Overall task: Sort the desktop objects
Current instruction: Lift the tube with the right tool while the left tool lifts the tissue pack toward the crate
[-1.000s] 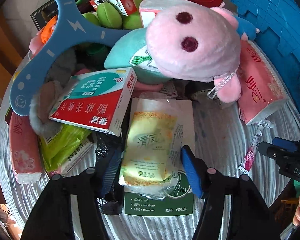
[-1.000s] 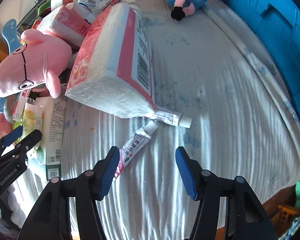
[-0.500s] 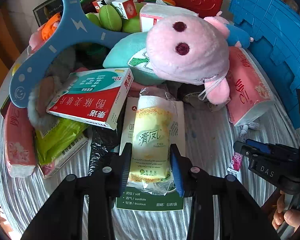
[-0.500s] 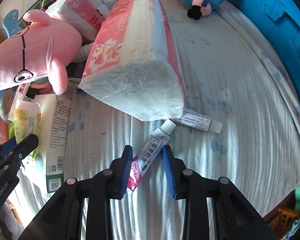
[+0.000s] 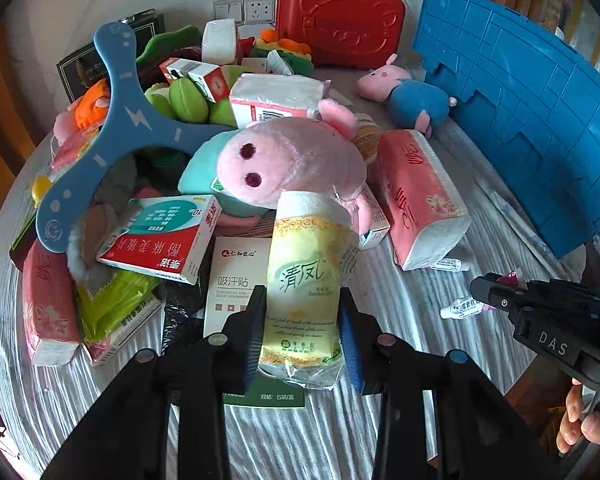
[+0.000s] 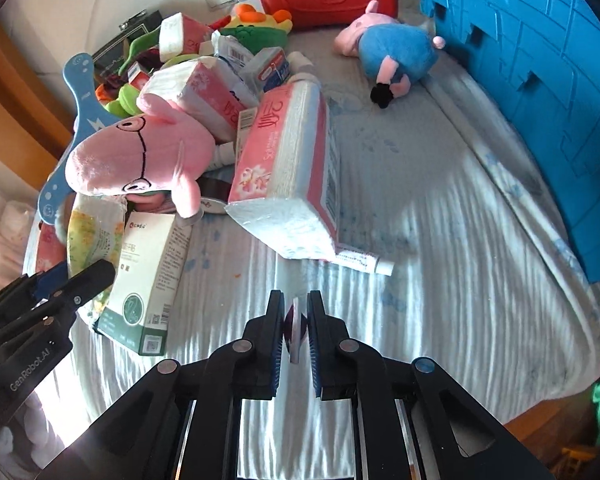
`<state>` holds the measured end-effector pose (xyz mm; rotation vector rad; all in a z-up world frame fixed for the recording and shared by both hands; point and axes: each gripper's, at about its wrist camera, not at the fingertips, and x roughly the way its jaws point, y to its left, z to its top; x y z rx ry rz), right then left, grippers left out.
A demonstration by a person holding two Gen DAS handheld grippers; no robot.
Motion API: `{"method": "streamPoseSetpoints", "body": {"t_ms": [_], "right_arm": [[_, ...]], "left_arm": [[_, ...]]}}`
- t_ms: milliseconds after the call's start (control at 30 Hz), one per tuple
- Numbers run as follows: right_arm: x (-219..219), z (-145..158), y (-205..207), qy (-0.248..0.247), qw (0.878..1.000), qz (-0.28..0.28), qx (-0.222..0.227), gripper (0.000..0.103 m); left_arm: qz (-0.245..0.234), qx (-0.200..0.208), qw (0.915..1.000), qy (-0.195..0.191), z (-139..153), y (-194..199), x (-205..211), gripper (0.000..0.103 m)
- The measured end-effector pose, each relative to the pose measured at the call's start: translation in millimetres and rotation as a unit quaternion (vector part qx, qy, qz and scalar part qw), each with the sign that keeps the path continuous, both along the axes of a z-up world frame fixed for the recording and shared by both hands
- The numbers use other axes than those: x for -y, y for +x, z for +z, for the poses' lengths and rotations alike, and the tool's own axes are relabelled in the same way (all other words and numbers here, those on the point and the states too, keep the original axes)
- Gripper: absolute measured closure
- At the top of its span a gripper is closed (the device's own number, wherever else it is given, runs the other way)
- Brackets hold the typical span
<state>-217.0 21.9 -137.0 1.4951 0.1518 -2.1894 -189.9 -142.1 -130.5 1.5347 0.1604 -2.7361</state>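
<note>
A yellow tissue pack [image 5: 304,276] hangs above the striped tablecloth [image 5: 400,320] between the blue pads of my left gripper [image 5: 302,300]. The jaws are still closing and the pads press on the pack's sides. Under it lies a white and green box [image 5: 236,280]. My right gripper [image 6: 295,300] is shut on a small pink ointment tube [image 6: 296,328], held edge-on off the cloth. In the left wrist view the tube [image 5: 460,307] sticks out of the right gripper [image 5: 484,288] at the right.
A pink pig plush [image 5: 288,168], a red and green medicine box [image 5: 160,240], a blue boomerang [image 5: 112,120] and a pink tissue brick [image 6: 288,160] crowd the table. A second tube [image 6: 360,260] lies by the brick. A blue crate [image 5: 520,120] stands right, a red case [image 5: 340,20] behind.
Both grippers closed on their items and rose: the left took the yellow tissue pack off the white and green box, the right lifted the pink tube off the cloth.
</note>
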Motion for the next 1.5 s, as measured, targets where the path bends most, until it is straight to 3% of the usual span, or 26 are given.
{"method": "streamPoseSetpoints", "body": {"t_ms": [133,300,400,467,533,700,767,867,1000,1133,1300,1500], "right_arm": [[-15.1,-24.0,-8.5,0.019,0.999,0.000,0.037,0.090],[-37.5,-54.3,-9.7,0.033,0.997,-0.012,0.076,0.072],[-44.7,-59.8,-1.8,0.050,0.996,-0.002,0.078,0.063],[-48.2,-60.2,3.4,0.059,0.995,0.007,0.077,0.049],[-50.1,-58.1,8.2,0.069,0.995,0.018,0.068,0.046],[-43.2,-57.9,17.9,0.098,0.993,0.058,0.040,0.052],[-39.9,-62.9,17.2,0.105,0.991,0.066,0.042,0.059],[-37.6,-70.9,14.7,0.109,0.991,0.067,0.047,0.060],[-38.4,-71.9,15.1,0.114,0.991,0.066,0.030,0.082],[-46.6,-68.2,17.6,0.094,0.994,0.053,0.032,0.084],[-54.7,-34.1,19.9,0.042,0.998,0.041,0.003,0.084],[-52.3,39.9,4.2,-0.022,0.997,0.035,-0.072,0.084]], "left_arm": [[-0.014,0.014,0.9998,0.002,-16.6,6.2,-11.3,0.069],[-0.049,0.045,0.9977,0.012,-46.5,13.3,-37.0,0.069],[-0.069,0.068,0.9952,0.014,-65.8,18.9,-53.2,0.069],[-0.076,0.083,0.9936,0.014,-77.9,22.1,-61.0,0.069],[-0.078,0.095,0.9923,0.015,-87.7,24.3,-65.7,0.069],[-0.080,0.100,0.9917,0.013,-94.7,25.9,-70.6,0.069],[-0.079,0.100,0.9918,0.011,-94.1,26.2,-71.0,0.069],[-0.079,0.099,0.9919,0.008,-93.4,28.1,-71.0,0.069],[-0.076,0.099,0.9921,0.009,-91.6,29.5,-69.6,0.069],[-0.072,0.081,0.9940,0.011,-78.6,29.6,-67.7,0.069],[-0.075,0.028,0.9967,0.013,-40.5,32.0,-69.8,0.069],[-0.083,-0.044,0.9955,0.010,22.3,24.5,-86.8,0.069]]}}
